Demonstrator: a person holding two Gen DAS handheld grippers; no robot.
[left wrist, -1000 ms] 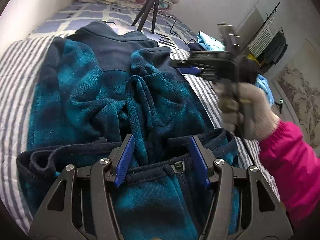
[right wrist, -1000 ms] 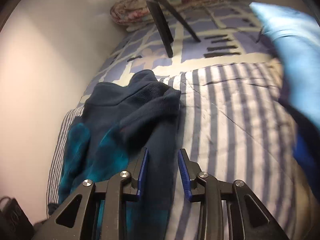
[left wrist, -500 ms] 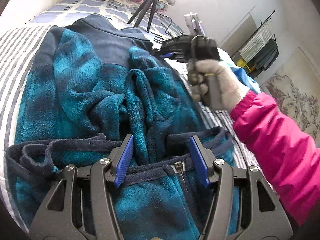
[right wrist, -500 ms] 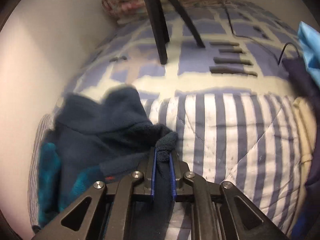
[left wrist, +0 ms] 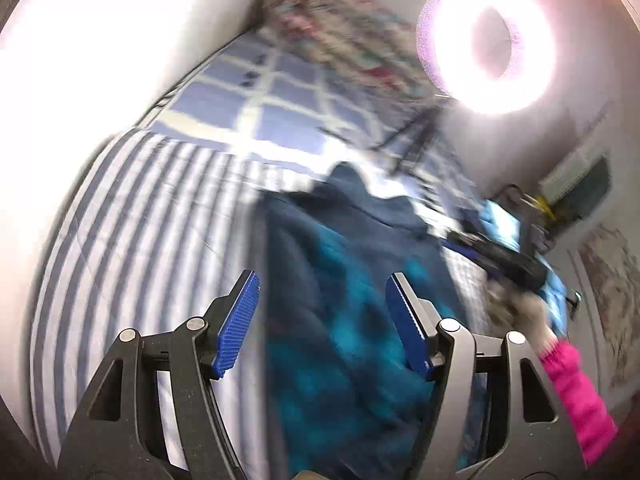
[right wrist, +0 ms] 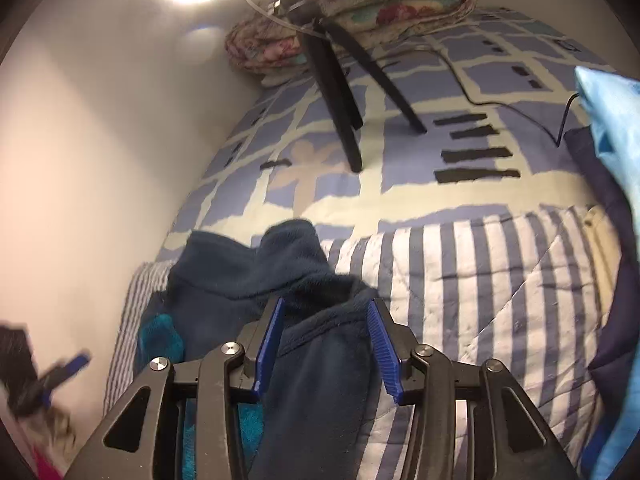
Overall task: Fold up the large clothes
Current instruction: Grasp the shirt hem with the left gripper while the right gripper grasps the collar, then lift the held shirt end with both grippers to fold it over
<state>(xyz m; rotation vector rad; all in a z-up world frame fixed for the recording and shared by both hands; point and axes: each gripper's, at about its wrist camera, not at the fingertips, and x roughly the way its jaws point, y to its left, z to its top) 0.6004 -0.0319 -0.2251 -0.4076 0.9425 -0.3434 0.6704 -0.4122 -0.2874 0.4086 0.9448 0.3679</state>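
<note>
**Fleece on the striped quilt, both claws spread**

Across the lower half of the right wrist view, the right gripper (right wrist: 326, 344) stands released, its blue pads (right wrist: 270, 346) spread wide with a navy fold of the fleece jacket (right wrist: 256, 276) lying between them; whether the cloth touches either pad is hard to tell, since the fold hides the inner faces. The jacket runs from frame centre down to the bottom edge, where the gripper body covers it, and its teal plaid part shows only as patches at lower left. It lies on the striped quilt (right wrist: 480, 280), near the wall at left. Behind, toward the top of the frame, tripod legs (right wrist: 340, 92) stand on a blue checked bedspread (right wrist: 500, 68), with a folded floral blanket (right wrist: 380, 4) at the top edge. A light blue cloth (right wrist: 612, 128) is cut off by the right edge.

The left wrist view is heavily blurred. The left gripper (left wrist: 322, 324) is likewise released, pads well apart, with the jacket (left wrist: 344, 312) seen between them, teal and navy smeared together. At right, a gloved hand (left wrist: 520, 308) with a pink sleeve (left wrist: 576, 392) holds a dark tool, too blurred to read. A ring light (left wrist: 486, 40) glares at upper right.
</note>
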